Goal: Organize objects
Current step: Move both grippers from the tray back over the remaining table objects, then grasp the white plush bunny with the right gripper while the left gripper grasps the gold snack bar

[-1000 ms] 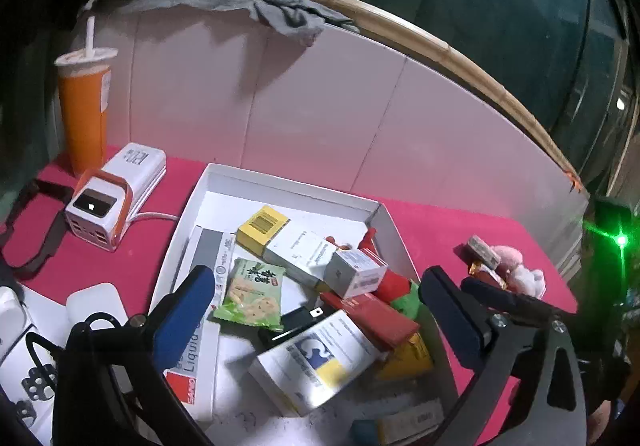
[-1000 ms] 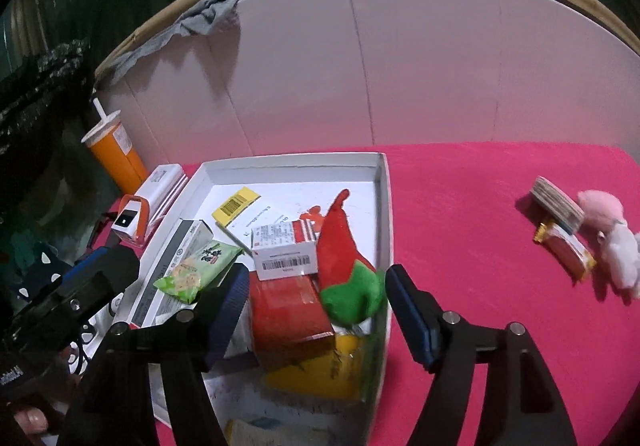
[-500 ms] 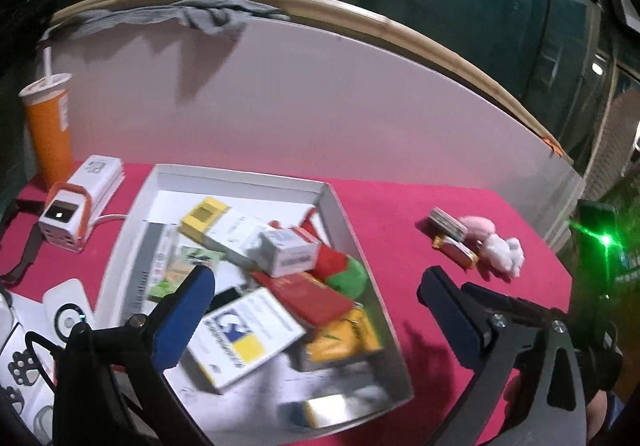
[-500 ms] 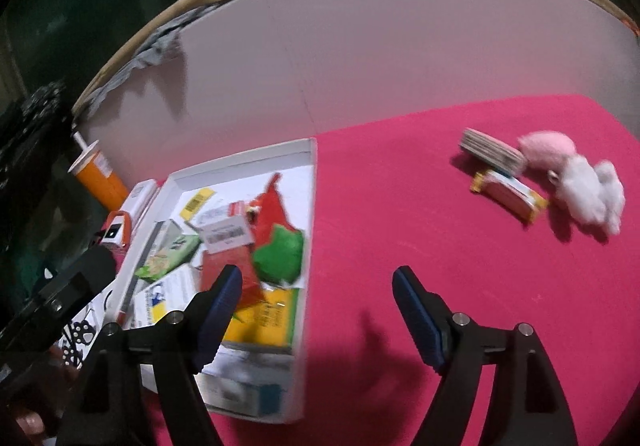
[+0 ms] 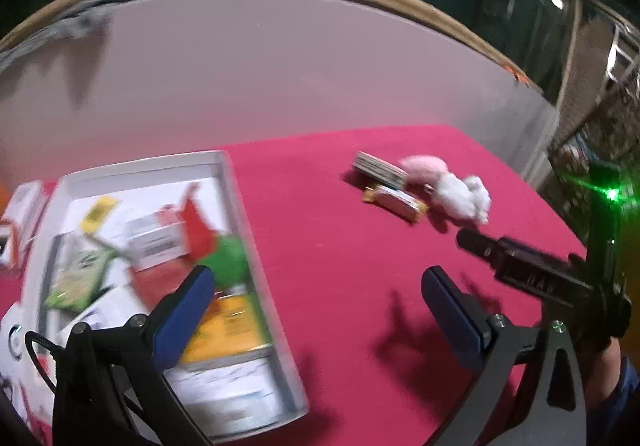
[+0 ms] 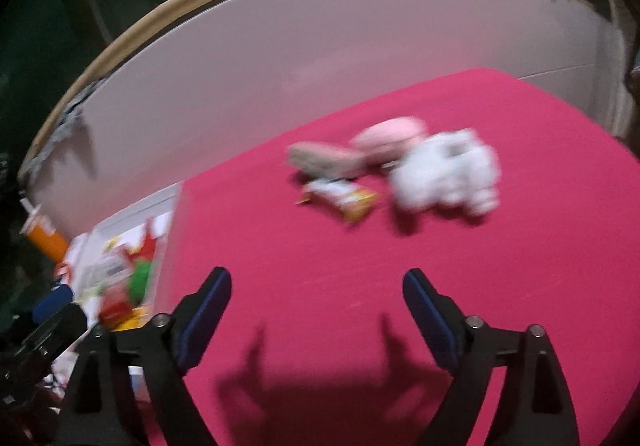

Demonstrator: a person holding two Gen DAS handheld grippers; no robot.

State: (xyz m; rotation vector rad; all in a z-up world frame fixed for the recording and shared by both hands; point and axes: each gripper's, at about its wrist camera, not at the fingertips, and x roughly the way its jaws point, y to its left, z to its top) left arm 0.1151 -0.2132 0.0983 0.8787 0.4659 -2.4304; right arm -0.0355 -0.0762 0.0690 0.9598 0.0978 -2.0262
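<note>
A white tray (image 5: 236, 206) full of small boxes and packets sits at the left of the pink table; it also shows in the right wrist view (image 6: 170, 222). A pink and white plush toy (image 5: 460, 190), a stack of cards (image 5: 378, 168) and a yellow-ended packet (image 5: 396, 202) lie together at the far right. In the blurred right wrist view the plush (image 6: 444, 174), the cards (image 6: 324, 160) and the packet (image 6: 344, 196) lie ahead. My left gripper (image 5: 320, 286) is open and empty over the tray's right edge. My right gripper (image 6: 316, 290) is open and empty above bare cloth.
A white backboard (image 5: 280, 66) with a wooden rim stands behind the table. An orange cup (image 6: 44, 238) stands far left of the tray. The right gripper's body (image 5: 532, 274) reaches in from the right in the left wrist view. The table's right edge is near the plush.
Both grippers have swung right, away from the tray and toward the plush, cards and packet. Both stay open and empty. The views are motion-blurred now.
</note>
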